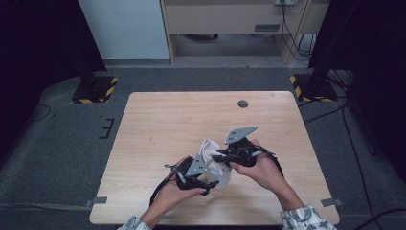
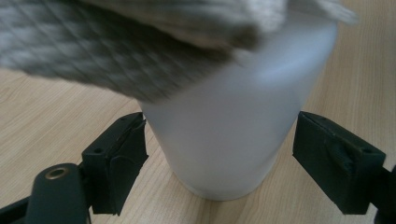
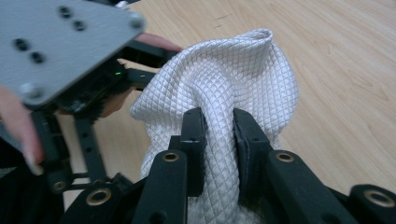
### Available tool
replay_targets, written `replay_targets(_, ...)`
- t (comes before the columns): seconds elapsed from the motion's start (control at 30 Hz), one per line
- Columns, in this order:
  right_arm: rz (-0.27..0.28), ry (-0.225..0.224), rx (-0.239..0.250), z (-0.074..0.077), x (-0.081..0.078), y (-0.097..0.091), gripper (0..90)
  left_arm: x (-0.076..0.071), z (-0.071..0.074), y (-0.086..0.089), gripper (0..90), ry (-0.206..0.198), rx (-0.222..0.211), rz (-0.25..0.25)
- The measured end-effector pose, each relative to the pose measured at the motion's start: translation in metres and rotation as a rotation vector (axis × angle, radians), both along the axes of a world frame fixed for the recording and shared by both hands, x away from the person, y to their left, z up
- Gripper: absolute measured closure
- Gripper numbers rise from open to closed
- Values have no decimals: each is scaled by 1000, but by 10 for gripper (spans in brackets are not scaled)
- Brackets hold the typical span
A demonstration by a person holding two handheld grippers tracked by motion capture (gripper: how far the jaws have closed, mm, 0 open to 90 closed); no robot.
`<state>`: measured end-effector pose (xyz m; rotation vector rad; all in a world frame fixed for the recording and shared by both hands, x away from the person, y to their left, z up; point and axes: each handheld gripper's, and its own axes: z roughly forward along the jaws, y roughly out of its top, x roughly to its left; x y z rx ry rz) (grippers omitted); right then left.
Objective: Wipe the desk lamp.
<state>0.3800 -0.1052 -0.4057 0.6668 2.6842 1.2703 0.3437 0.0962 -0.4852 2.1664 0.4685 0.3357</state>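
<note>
Wiping looks under way, not finished: the right gripper (image 3: 218,140) pinches a white quilted cloth (image 3: 233,79) draped over a frosted cup (image 2: 233,135) near the table's (image 1: 167,115) near edge; the left gripper (image 2: 219,158) brackets the cup, right pad clear of its wall, left contact unclear; the high view alone places both hands.

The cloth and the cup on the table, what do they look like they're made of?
The cloth looks like a soft woven textile, white with a quilted diamond weave and a matte finish; it folds and bunches where the right tool pinches it. The cup looks like frosted, translucent plastic: a smooth, milky wall with a dull sheen, though frosted glass can't be ruled out. The table shows pale wood grain, probably laminate.
</note>
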Motion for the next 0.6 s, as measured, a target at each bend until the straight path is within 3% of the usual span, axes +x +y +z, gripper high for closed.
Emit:
replay_targets(0.2,24,1,2,1,-16,-9,764,0,0,0,172,4,-4,-5)
replay_targets(0.33,13,4,13,1,-21,-23,764,-1,0,1,182,2,-3,1)
replay_targets(0.6,-60,19,19,1,-3,-43,765,-1,0,2,188,3,-8,-2)
